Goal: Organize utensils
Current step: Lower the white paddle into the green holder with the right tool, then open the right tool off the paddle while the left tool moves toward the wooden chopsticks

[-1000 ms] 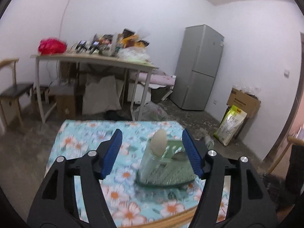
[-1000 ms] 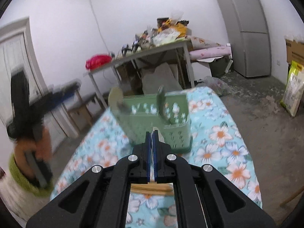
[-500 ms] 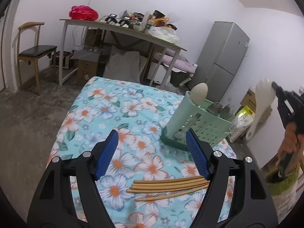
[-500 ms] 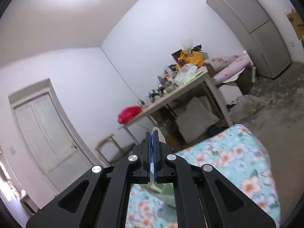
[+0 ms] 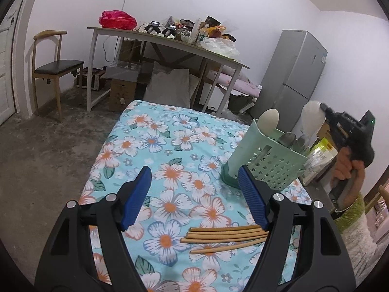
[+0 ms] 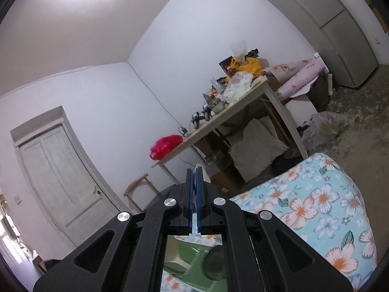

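Note:
My left gripper (image 5: pixel 194 172) hangs open over the floral tablecloth (image 5: pixel 150 141), with nothing between its blue pads. Several wooden chopsticks (image 5: pixel 226 237) lie on the cloth just below its right finger. A pale green utensil holder (image 5: pixel 267 163) stands to the right, with a white spoon (image 5: pixel 268 121) and dark metal spoons (image 5: pixel 288 138) inside. My right gripper (image 5: pixel 327 114), carried by a hand, holds a second white spoon (image 5: pixel 312 114) above the holder's far side. In the right wrist view that gripper (image 6: pixel 193 194) is shut on the thin spoon handle (image 6: pixel 203 170), and the holder (image 6: pixel 192 258) shows below it.
A cluttered desk (image 5: pixel 170 41) with a red bag (image 5: pixel 116 19) stands behind the table. There is a chair (image 5: pixel 56 65) at the left, a grey fridge (image 5: pixel 296 73) at the right and a yellow-green sack (image 5: pixel 318 155) behind the holder. The floor is bare concrete.
My left gripper swung from facing the holder down to the cloth and chopsticks, then held still. The right gripper lifted the white spoon and carried it left, closer to the holder.

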